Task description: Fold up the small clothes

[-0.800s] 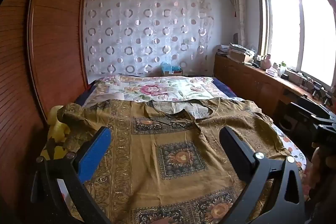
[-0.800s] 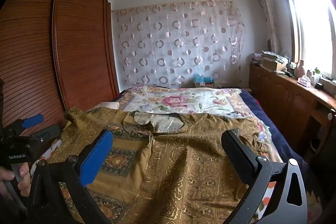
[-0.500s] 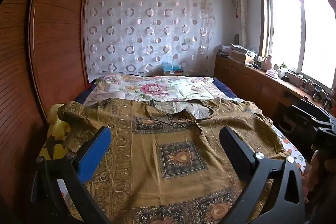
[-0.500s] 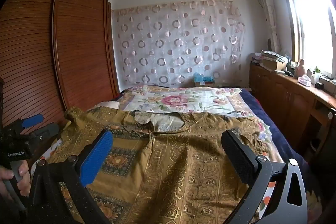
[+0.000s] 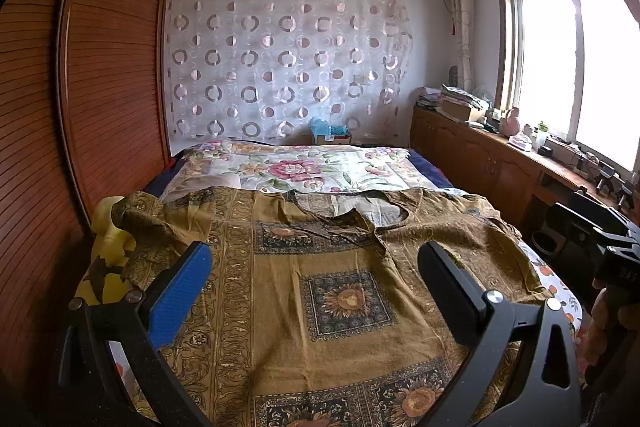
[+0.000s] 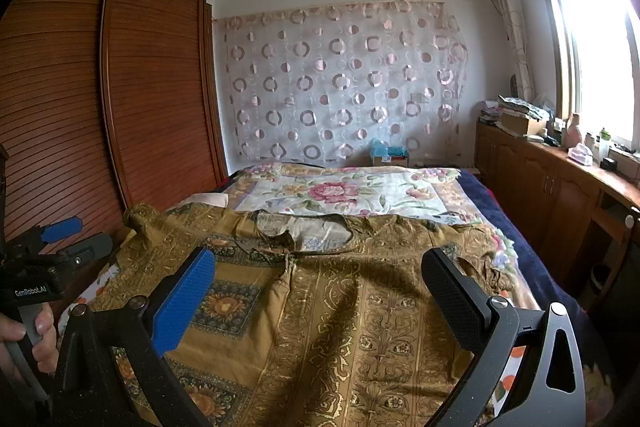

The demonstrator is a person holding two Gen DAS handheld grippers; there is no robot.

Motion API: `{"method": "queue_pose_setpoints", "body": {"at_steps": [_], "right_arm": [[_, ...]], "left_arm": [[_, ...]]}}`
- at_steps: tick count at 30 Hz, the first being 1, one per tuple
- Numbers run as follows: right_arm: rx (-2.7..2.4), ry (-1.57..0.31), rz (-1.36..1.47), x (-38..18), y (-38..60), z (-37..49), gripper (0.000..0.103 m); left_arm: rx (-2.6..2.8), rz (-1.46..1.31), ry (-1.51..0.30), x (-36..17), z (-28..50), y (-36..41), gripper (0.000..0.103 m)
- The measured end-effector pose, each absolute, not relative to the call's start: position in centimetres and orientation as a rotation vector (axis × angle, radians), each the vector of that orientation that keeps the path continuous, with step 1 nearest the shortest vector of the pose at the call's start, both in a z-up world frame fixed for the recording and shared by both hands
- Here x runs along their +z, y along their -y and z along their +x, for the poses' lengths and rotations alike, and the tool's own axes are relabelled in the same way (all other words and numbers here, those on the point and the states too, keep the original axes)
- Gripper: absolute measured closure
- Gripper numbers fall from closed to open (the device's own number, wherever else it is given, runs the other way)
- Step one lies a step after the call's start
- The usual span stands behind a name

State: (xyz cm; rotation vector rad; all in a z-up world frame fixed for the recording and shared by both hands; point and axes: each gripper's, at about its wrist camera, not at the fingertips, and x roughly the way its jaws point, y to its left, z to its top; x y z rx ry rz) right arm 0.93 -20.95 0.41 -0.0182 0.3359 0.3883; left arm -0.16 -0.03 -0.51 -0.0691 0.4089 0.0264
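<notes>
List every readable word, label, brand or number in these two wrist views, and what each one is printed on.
"GenRobot.AI": white print on the black body of the left gripper, seen at the left edge of the right wrist view.
Faint embossed characters on the right gripper body in the left wrist view: too dim to read.
Labels on the box behind the bed: too small to read.

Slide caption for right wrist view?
Open right gripper above a brown patterned shirt spread flat on the bed.
</notes>
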Motion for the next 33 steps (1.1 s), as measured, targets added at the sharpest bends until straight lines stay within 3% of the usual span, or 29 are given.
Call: {"method": "queue_pose_setpoints", "body": {"at_steps": [33], "right_arm": [[0.388, -0.334, -0.020, 0.51, 20.93, 0.87, 0.000]], "left_arm": [[0.038, -0.079, -0.411, -0.72, -0.12, -0.77, 0.000]]}}
